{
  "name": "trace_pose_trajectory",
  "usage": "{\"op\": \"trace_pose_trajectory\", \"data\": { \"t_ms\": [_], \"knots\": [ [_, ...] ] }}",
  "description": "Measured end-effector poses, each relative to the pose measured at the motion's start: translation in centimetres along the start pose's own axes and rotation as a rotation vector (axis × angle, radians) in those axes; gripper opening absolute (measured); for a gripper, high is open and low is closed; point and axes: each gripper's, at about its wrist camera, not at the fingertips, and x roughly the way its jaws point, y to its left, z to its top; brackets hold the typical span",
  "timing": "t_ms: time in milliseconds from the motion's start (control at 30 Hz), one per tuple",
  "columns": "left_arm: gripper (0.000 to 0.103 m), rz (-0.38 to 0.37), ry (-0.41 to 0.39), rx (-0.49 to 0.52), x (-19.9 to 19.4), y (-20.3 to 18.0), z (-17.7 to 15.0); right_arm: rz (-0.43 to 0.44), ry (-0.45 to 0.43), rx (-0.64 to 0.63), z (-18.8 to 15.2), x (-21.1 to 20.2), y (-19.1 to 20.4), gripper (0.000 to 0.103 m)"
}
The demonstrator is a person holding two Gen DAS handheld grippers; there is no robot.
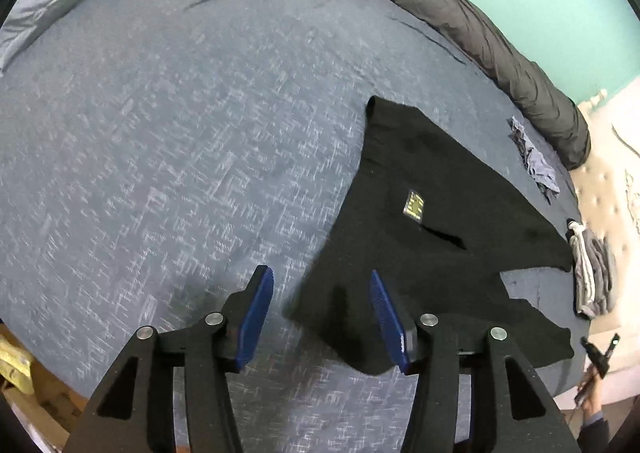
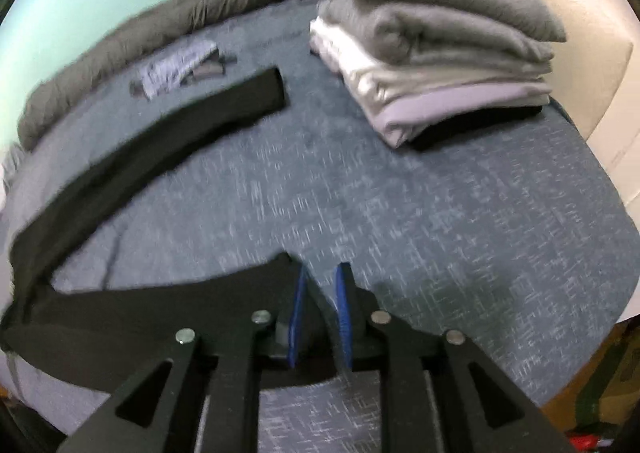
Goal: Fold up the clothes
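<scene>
Black garment spread flat on the blue-grey bedspread, both my tongs over its near edge.

My left gripper stands with its blue pads well apart, the garment's corner below the gap and unpressed. My right gripper shows only a narrow gap; black cloth lies under it, and I cannot tell if it is pinched. A stack of folded clothes sits beyond the garment near the cream headboard; a small crumpled grey-blue piece lies beside the dark rolled duvet.
</scene>
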Motion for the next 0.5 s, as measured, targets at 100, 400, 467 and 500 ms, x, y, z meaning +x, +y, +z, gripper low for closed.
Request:
{"op": "trace_pose_trajectory", "data": {
  "t_ms": [100, 400, 467, 500],
  "knots": [
    [0.060, -0.002, 0.006, 0.037, 0.7, -1.3, 1.0, 0.013, -0.030, 0.003, 0.8, -1.0, 0.6, 0.032],
    [0.060, 0.021, 0.028, 0.150, 6.0, -6.0, 5.1, 0.133, -0.020, -0.044, 2.5, 1.3, 7.5, 0.043],
    [0.061, 0.016, 0.023, 0.159, 7.4, -6.8, 6.5, 0.143, -0.009, -0.057, 3.0, 2.4, 8.9, 0.044],
    [0.061, 0.012, 0.023, 0.158, 8.2, -7.2, 7.3, 0.145, -0.004, -0.063, 3.2, 2.9, 9.4, 0.044]
  ]
}}
